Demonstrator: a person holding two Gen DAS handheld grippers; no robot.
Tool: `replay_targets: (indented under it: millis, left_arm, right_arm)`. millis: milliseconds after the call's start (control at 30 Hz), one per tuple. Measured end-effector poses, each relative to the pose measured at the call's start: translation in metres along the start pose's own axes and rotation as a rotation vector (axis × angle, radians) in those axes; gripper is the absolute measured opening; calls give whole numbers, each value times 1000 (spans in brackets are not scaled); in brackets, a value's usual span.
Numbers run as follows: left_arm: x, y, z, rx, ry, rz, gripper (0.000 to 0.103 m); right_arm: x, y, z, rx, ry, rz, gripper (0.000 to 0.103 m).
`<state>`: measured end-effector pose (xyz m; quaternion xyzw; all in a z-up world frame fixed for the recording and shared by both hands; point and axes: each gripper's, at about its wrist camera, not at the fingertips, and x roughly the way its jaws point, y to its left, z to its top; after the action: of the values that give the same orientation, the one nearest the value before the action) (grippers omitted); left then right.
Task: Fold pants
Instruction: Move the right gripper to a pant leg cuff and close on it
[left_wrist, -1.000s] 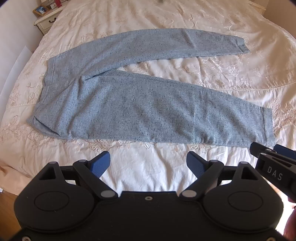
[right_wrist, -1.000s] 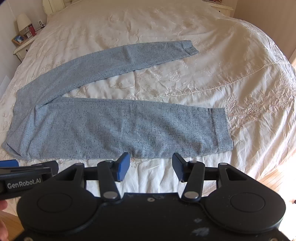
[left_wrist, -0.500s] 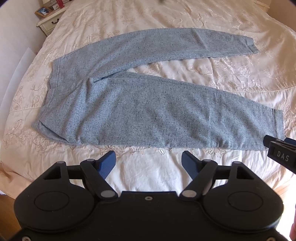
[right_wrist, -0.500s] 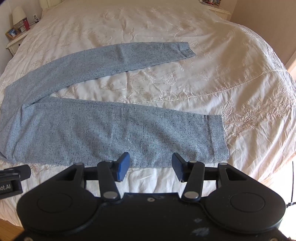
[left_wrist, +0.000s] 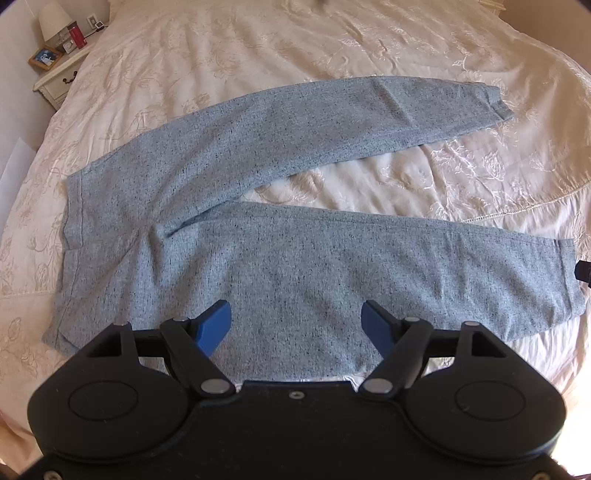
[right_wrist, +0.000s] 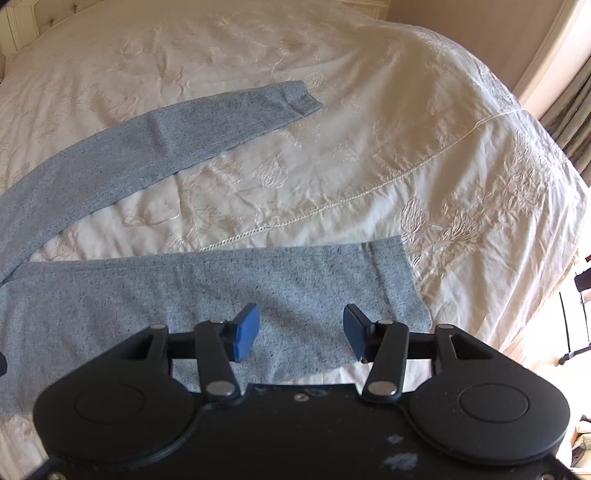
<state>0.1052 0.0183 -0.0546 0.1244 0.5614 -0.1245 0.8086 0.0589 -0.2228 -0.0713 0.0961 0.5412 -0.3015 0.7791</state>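
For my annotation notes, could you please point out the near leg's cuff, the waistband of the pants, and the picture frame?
Near leg's cuff (right_wrist: 397, 273), right wrist view, middle of the hem band.
Waistband (left_wrist: 72, 214), left wrist view, upper part of the band.
Picture frame (left_wrist: 45, 57), left wrist view, centre of the picture.

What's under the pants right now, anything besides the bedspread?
The pants lie flat on the cream embroidered bedspread, which shows all around them and between the legs. Whatever sits directly beneath the fabric is covered; no lump shows through.
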Motion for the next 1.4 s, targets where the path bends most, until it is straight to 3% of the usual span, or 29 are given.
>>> replay_targets:
  millis: [200,500,733,867,1067,1167,1400]
  left_arm:
    - [19,29,39,33,-28,-14,79]
    - [41,62,91,-16,-71,15,76]
    - [53,85,119,-116,-69,46,73]
    - [61,91,122,-180,-52,65,69]
    - [73,75,113,-167,10,72,68]
    - [72,67,113,-162,17,76,68]
    - [77,72,122,-148,-8,111,68]
  right_arm:
    - [16,16,56,4,103,-2,49]
    - [39,41,156,45,24,61,47]
    - [91,52,236,66,-35,116,45]
    - [130,49,272,88,-4,162,41]
    - [167,33,279,85,77,141,39]
    - [181,28,292,101,75,129,38]
    - [230,46,353,271,78,143,38]
